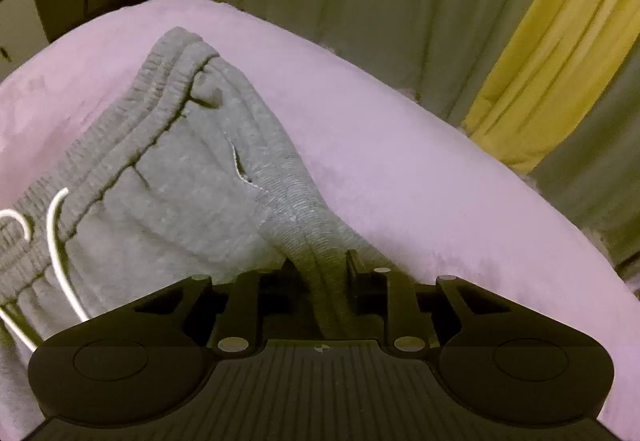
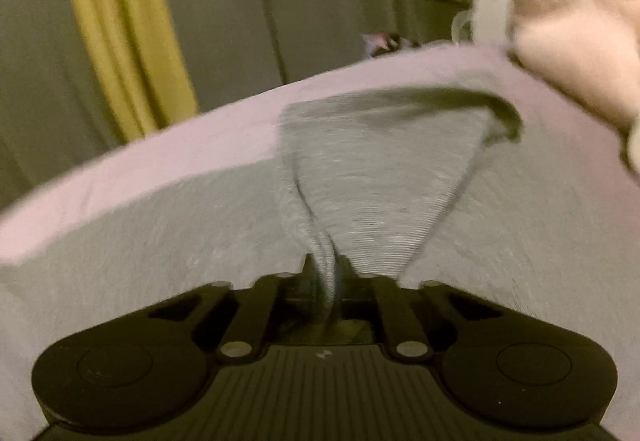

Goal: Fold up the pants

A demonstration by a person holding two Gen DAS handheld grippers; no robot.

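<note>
Your grey pants (image 1: 172, 169) lie on the pink blanket (image 1: 400, 177), white drawstring (image 1: 54, 241) by the waistband; your left gripper (image 1: 318, 269) pinches a ribbed cuff, your right gripper (image 2: 323, 273) clamps another fold of the pants, green-and-yellow curtains (image 1: 540, 53) behind

Pants (image 1: 168, 177) lie on the bed (image 1: 400, 161), curtains (image 1: 360, 1) behind.

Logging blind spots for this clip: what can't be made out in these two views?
- Left wrist: the pants run off the left edge; drawstring ends are cut off.
- Left wrist: the left gripper body hides the fold it pinches.
- Right wrist: motion blur smears the pale clutter top right; unidentifiable.
</note>
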